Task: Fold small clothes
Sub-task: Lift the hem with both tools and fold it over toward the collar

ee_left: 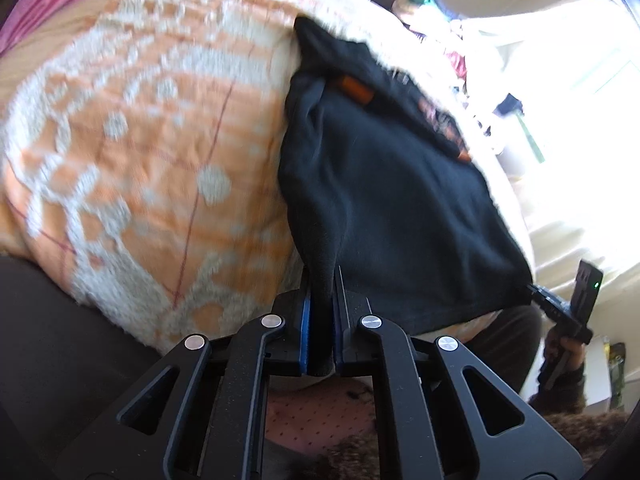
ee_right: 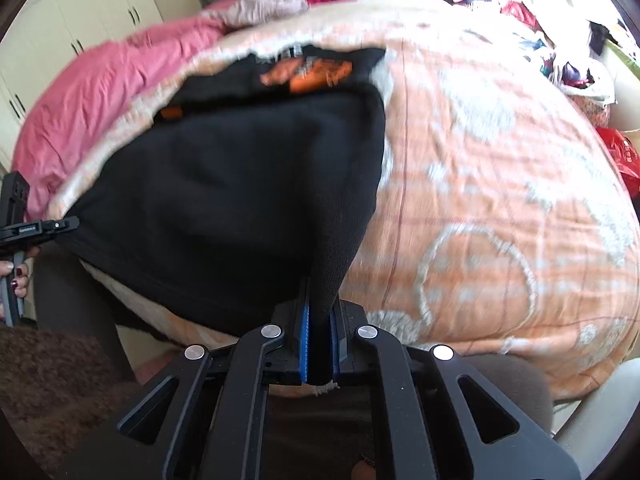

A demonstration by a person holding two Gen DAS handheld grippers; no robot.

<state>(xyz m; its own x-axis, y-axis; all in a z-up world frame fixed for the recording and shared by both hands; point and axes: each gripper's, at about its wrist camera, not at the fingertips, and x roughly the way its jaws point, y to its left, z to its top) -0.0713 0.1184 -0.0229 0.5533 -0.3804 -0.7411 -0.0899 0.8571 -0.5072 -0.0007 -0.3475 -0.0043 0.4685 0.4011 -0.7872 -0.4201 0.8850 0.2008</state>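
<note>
- The black garment (ee_left: 384,208) lies spread on the orange-and-white patterned blanket (ee_left: 132,152) that covers the bed; its near edge hangs past the edge of the blanket, towards the person.
- The left gripper (ee_left: 322,312) has its blue-lined jaws pinched together on one near corner of the garment; a bunched fold of black cloth rises from between them.
- The right gripper (ee_right: 320,332) is likewise clamped on the other near corner; the cloth stands up in a narrow ridge from its jaws; a frayed bit of the blanket's fringe shows below them.
- An orange print (ee_right: 308,72) shows on the garment's far part, beside a small orange tab (ee_right: 170,113).
- A pink quilt (ee_right: 104,92) lies along the far left of the bed; a heap of mixed clothes (ee_right: 532,4) sits at the far right.
</note>
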